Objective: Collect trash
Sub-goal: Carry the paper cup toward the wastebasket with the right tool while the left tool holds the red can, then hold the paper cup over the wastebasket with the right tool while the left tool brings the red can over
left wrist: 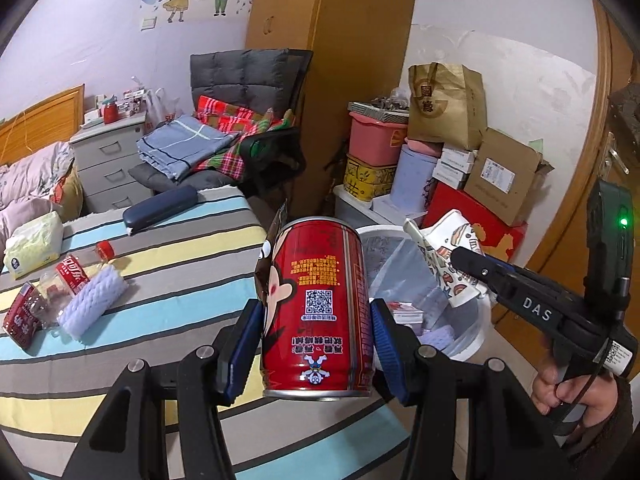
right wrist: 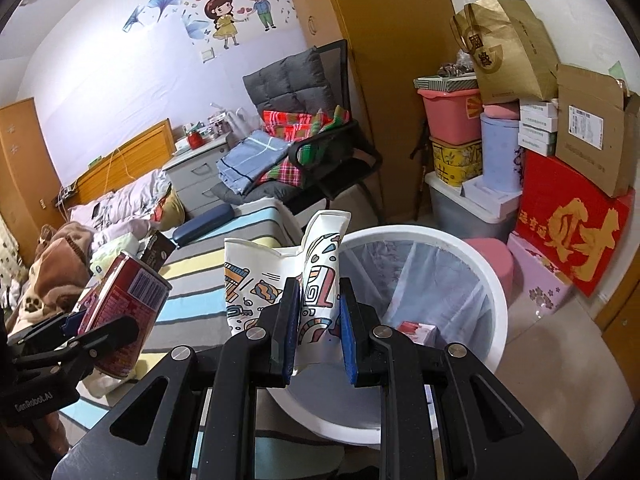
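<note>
A red can is clamped upright between the blue pads of the left gripper, its long axis standing vertical and its printed label upside down. It is held over the edge of the striped bed, with the white bin lying ahead and to the right of it, on the floor just beside the bed.

A crumpled paper cup is pinched in the narrowed jaws of the right gripper. In the right wrist view the cup appears at the near-left rim of the bin rather than over its middle, though the fisheye makes this hard to judge. The right hand is therefore judged the nearer of the 2 to the opening, and a short carry forward and right would be needed before release.

2 plastic bottles are left lying on the bed, well apart from both grippers.
</note>
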The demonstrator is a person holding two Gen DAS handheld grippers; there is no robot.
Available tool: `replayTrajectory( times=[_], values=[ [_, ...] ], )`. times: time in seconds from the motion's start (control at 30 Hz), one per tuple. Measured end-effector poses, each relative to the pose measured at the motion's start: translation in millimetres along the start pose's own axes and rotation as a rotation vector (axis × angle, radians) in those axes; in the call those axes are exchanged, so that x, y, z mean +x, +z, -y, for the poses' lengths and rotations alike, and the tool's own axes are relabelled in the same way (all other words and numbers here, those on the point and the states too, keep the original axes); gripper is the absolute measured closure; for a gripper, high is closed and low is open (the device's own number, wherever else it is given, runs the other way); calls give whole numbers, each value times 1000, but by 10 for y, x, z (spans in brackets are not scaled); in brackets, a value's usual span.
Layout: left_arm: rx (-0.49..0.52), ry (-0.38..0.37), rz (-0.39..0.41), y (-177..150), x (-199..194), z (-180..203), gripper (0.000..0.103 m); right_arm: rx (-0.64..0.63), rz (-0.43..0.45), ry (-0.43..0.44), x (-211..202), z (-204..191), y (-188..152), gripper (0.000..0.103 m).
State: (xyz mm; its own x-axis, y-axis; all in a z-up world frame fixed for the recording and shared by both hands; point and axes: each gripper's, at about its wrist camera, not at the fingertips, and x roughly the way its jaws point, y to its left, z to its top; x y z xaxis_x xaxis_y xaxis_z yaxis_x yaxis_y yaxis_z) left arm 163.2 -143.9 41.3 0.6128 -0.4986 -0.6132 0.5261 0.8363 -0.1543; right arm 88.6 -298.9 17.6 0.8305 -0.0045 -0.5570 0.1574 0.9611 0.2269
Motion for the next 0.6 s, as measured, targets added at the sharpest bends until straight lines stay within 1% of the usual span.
replayTrajectory(
  times=[0.13, 0.23, 0.4, 0.47, 0.6],
  values=[
    [-29, 42, -18, -34, 54, -195, 48, -8, -17, 25, 81, -80, -32, 84],
    [-61, 100, -46, -89, 150, -439, 48, -24, -38, 51, 190, -180, -68, 84],
    [-123, 155, -101, -181, 346, -846, 48, -49, -82, 84, 383, -348, -144, 84],
    [-124, 187, -110, -211, 428, -970, 48, -57, -95, 92, 425, -367, -161, 84],
    [-183, 156, -162, -282, 599, -1197, 48, -70, -119, 104, 509, -440, -164, 84]
  ],
)
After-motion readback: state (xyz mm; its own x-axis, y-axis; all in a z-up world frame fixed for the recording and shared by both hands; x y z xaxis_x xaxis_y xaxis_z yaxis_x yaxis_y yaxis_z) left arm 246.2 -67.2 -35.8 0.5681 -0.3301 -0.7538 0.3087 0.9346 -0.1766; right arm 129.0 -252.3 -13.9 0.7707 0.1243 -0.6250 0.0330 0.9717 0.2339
